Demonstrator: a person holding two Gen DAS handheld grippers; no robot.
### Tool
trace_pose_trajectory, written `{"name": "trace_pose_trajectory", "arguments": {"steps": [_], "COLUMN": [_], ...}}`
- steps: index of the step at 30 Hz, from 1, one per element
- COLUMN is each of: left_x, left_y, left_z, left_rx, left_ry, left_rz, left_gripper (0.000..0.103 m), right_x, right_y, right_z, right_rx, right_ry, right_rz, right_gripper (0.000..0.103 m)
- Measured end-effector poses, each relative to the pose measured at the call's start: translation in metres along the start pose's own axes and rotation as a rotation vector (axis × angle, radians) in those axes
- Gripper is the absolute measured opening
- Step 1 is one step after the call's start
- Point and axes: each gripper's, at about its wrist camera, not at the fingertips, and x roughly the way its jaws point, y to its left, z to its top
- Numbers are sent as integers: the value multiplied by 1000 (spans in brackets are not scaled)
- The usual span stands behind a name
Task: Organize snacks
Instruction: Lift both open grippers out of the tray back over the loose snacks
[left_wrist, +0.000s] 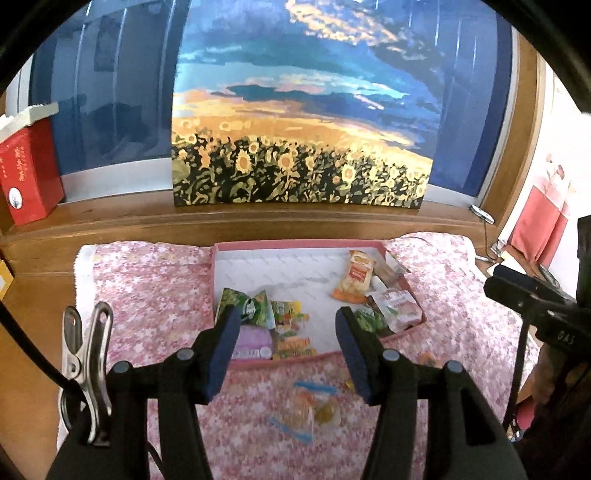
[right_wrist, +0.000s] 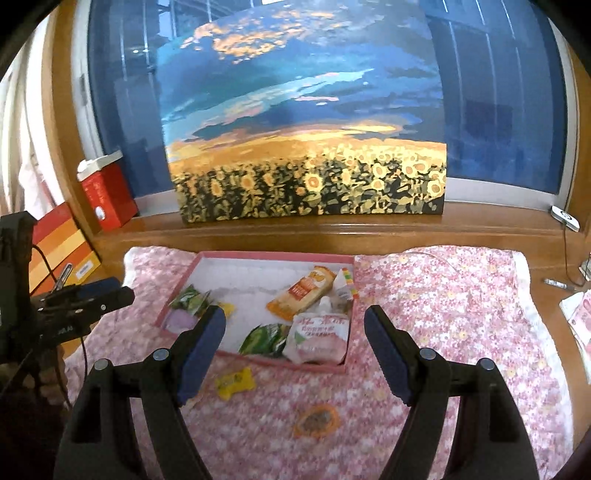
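While most of the snacks already sit in the pink box (right_wrist: 345, 363), can't call it done; still a few strays on the flowered cloth (right_wrist: 443, 314) outside it.

Inside so far: green packets (left_wrist: 243, 308) and a purple pack (left_wrist: 253, 341) at about 7 o'clock of the box in the left view; orange-yellow bar (right_wrist: 301, 295) toward 1 o'clock; pink spouted pouch (right_wrist: 319, 338) at 5 o'clock, with another green packet (right_wrist: 264, 339) just beside it.

Left to tidy, judging by where things lie: yellow wrapped candy (right_wrist: 234, 382) just outside the near rim at 7 o'clock; orange ringed packet (right_wrist: 316, 421) nearer the camera at 6 o'clock; clear bag with blue strips (left_wrist: 308, 410) on the cloth below the left tongs (left_wrist: 286, 349).

Left tongs released, nothing between the pads, hovering over the near edge of the box and tipped downward; right tongs (right_wrist: 295, 354) spread wide, also empty, angled down at the near rim; neither touching any snack, both hanging above the cloth.

Probably strays next, just a guess.
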Motion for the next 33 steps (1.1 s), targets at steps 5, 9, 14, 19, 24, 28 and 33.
{"name": "trace_pose_trajectory", "arguments": {"steps": [5, 9, 14, 19, 24, 28, 33], "left_x": [-15, -21, -21, -19, -12, -2, 13], "left_y": [-4, -6, -8, -13, -15, -17, -21], "left_z": [-11, -21, -34, -49, -78, -103, -121], "left_rx": [12, 10, -4, -21, -74, -113, -121], "left_ry": [-5, 9, 58, 122, 217, 293, 352], "left_rz": [-15, -25, -55, -90, -142, -154, -165], "left_gripper": [57, 56, 51, 42, 38, 37, 38], "right_x": [-12, -19, -19, -11, -6, 1, 10], "right_y": [-2, -3, -4, -9, -15, -13, -4], "right_z": [-13, -27, -45, -64, -87, -108, -128], "right_rx": [34, 34, 35, 70, 104, 107, 87], "right_ry": [18, 54, 108, 189, 261, 334, 404], "right_rz": [27, 8, 24, 26, 28, 32, 32], "right_gripper": [78, 51, 37, 34, 28, 27, 27]}}
